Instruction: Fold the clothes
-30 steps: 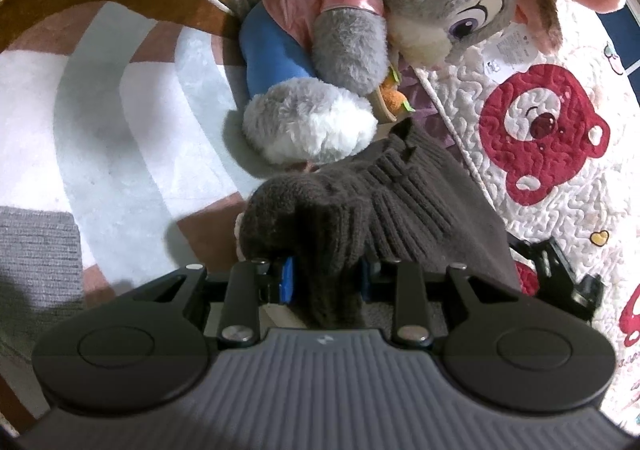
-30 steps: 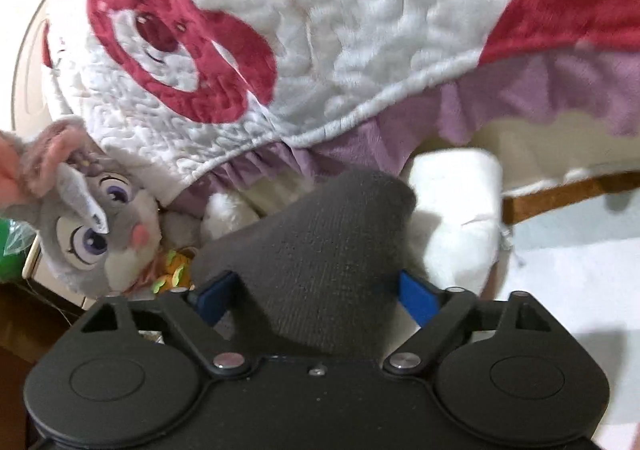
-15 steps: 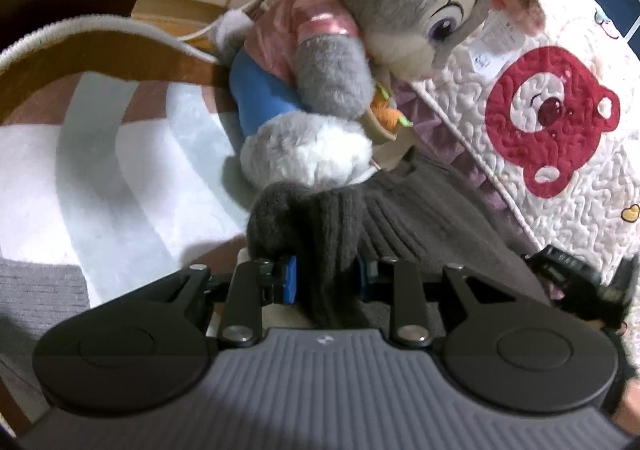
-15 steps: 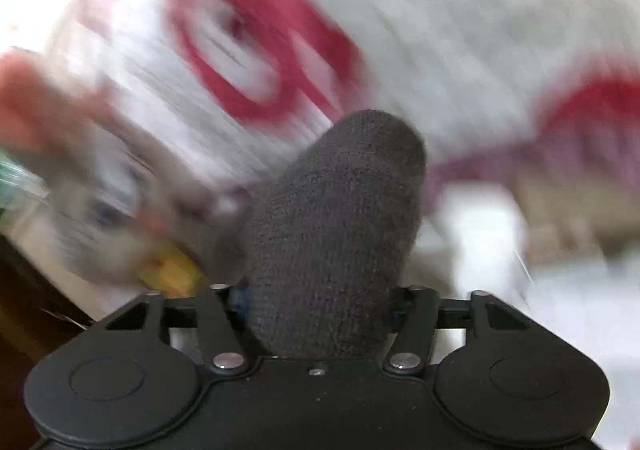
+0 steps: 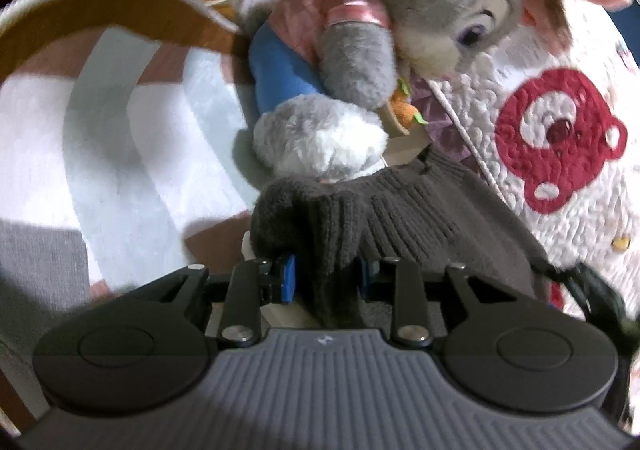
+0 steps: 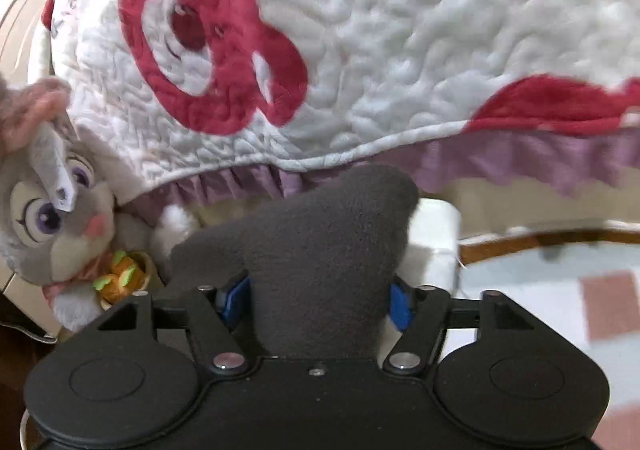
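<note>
A dark grey knitted sweater (image 5: pixel 420 210) hangs in front of the bed, stretched between both grippers. My left gripper (image 5: pixel 326 276) is shut on a bunched ribbed edge of it, with the fabric pinched between the blue pads. In the right wrist view another bunch of the sweater (image 6: pixel 332 234) stands up between the blue pads of my right gripper (image 6: pixel 318 298). It fills the gap and touches both pads while the jaws are opening slightly. The rest of the garment is hidden below both grippers.
A grey plush rabbit (image 5: pixel 360 30) in pink and blue leans against the bed, close behind the sweater, and shows again (image 6: pixel 52 210) at the left. A white quilt with red bears (image 6: pixel 360 30) covers the bed. A striped rug (image 5: pixel 120 130) lies on the floor.
The right view swung and rolled, blurred midway, and its jaws stand narrower around the sweater bunch than a second ago. The left gripper keeps its grip and has barely shifted.
</note>
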A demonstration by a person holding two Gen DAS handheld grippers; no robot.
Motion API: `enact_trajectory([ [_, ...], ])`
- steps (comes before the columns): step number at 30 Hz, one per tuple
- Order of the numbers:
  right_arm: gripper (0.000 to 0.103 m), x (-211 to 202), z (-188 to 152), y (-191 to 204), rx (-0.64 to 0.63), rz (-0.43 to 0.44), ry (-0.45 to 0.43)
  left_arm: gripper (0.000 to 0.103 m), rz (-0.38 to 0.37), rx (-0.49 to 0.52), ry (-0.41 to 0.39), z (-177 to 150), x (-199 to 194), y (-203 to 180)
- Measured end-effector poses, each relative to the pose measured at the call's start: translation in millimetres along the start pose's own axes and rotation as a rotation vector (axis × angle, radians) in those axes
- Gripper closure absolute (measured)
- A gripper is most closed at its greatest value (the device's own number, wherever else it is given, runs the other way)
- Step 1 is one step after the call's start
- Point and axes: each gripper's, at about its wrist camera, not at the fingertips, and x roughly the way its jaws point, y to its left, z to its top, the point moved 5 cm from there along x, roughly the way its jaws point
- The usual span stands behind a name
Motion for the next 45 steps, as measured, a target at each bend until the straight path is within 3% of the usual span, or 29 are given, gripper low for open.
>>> enact_trajectory([
  [3,0.030,-35.8,-13.6,21.7,-0.162,0.006,-0.080,0.074,-0.010,-0.006,0.004,0.1,0.8,0.3],
  [7,0.033,-66.2,-39.0,18.1,-0.154,0.071,-0.025,0.071,0.017,0.030,0.004,-0.4,0.4,-4.8],
  [9,0.052,-74.1,-57.8,15.9,-0.180,0.089,-0.017,0.071,0.016,0.023,0.010,-0.4,0.2,-4.2],
  [12,0.057,-79.3,-99.5,17.6,-0.311,0.108,-0.004,0.070,0.001,-0.013,0.020,0.0,0.3,0.0],
  [14,0.071,-83.5,-124.6,18.5,-0.338,0.155,0.043,0.070,0.000,-0.021,0.023,-0.1,-0.1,1.2],
  [18,0.074,-98.5,-147.4,16.5,-0.328,0.203,0.069,0.068,0.042,0.029,0.024,-2.0,-3.6,-7.0],
  [24,0.080,-112.4,-167.1,12.8,-0.364,0.340,0.237,0.055,0.155,0.134,0.043,-11.2,-17.5,-22.8],
  [27,0.079,-129.1,-169.1,5.5,-0.282,0.414,0.282,0.049,0.195,0.171,0.076,-23.8,-32.5,-33.5],
  [35,0.065,-175.2,-148.4,-9.9,-0.359,0.273,0.212,0.024,0.281,0.335,0.157,-87.7,-73.5,-89.9],
  [38,0.063,-197.7,-136.3,-12.5,-0.383,0.243,0.179,0.023,0.307,0.377,0.204,-120.9,-88.9,-109.4],
  [42,0.061,-227.2,-124.5,-17.9,-0.388,0.191,0.144,0.022,0.332,0.443,0.193,-151.2,-111.3,-144.8],
  [45,0.058,-254.4,-121.1,-24.2,-0.407,0.153,0.106,0.014,0.312,0.538,0.166,-172.5,-128.0,-178.2],
])
